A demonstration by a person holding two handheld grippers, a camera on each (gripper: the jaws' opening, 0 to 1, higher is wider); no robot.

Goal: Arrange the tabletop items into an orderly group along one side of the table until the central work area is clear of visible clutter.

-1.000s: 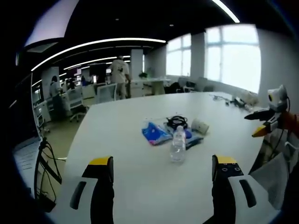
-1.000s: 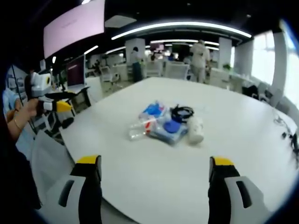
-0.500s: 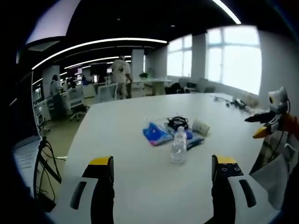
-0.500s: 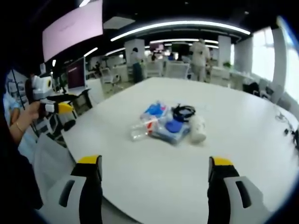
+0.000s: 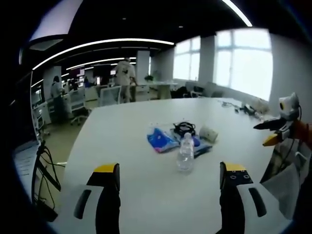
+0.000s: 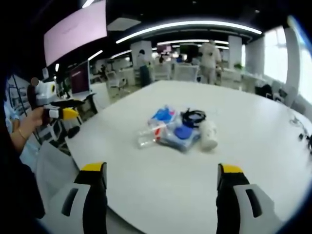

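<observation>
While both grippers hover apart, cables point(image 5: 184, 127) touch the bottle's point(image 5: 185, 152) neighbours.

A small cluster sits mid-desk point(image 5: 122, 146). A clear plastic bottle point(image 5: 185, 152) stands upright at its near edge in the left gripper view. Just beside it lie a blue packet point(image 5: 161, 139), a black coiled cable point(image 5: 184, 127), a blue round lid point(image 6: 181, 132) on a flat blue pack, and a white roll point(image 6: 208, 135), perhaps a cup on its side.
</observation>
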